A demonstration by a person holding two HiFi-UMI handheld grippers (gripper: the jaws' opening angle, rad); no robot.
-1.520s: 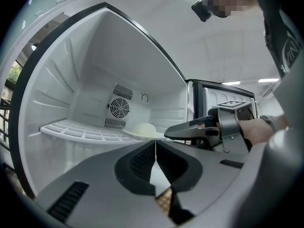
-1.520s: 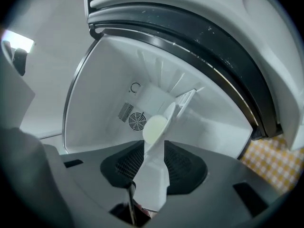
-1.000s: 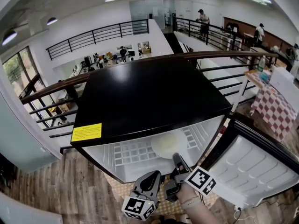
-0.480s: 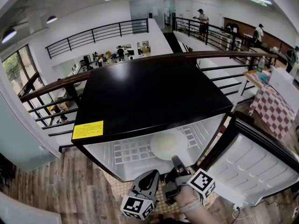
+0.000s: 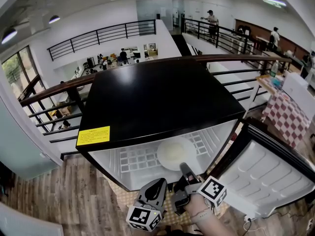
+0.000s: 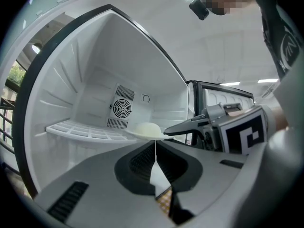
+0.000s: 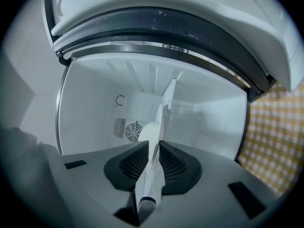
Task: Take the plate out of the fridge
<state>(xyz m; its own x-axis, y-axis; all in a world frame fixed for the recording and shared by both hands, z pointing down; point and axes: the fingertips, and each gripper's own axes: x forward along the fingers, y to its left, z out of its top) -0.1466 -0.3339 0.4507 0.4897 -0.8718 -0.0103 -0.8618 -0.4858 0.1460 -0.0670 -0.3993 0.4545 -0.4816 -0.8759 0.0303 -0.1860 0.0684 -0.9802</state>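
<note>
Inside fridge (image 5: 157, 97), on shelf (image 5: 133, 161): plate (image 5: 174, 153), near rim pinched edge-on by right claw (image 7: 153, 144), jaws closed on it. Left claw (image 6: 155, 148) closed, empty, just outside. Risk: single-edge grip lets plate tip, slip, or catch shelf wires when pulled.

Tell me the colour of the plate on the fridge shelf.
Pale cream, plain with no pattern; the plate shows best in the head view.
</note>
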